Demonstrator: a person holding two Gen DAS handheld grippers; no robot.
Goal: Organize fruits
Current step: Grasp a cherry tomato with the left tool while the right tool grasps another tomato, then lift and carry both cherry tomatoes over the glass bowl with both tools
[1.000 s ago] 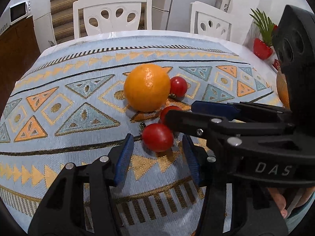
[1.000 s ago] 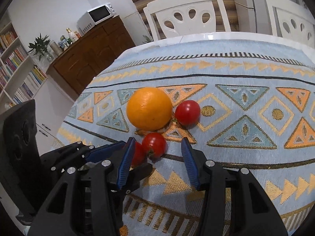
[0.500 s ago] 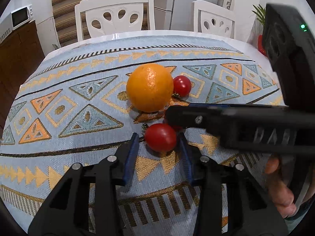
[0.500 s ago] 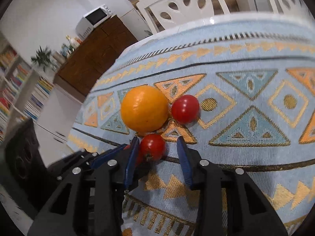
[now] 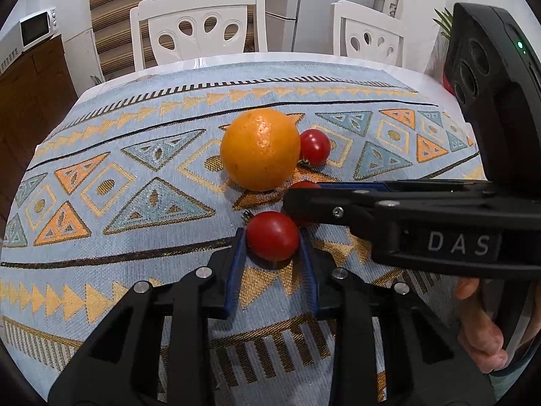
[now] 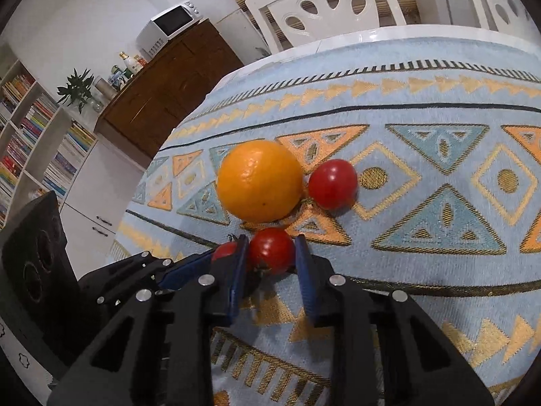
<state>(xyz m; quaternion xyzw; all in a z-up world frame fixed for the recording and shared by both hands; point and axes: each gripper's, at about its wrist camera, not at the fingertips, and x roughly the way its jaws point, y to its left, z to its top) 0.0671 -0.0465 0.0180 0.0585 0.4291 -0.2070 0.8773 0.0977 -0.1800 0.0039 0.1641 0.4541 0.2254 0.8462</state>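
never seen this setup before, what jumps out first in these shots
A big orange sits mid-table on the patterned tablecloth, with one loose tomato touching its right side. In front of it, the left tongs and right tongs each pinch a red tomato, nearly side by side.

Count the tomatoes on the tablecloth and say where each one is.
3. One tomato sits between the left gripper fingers, one between the right gripper fingers, and one beside the orange.
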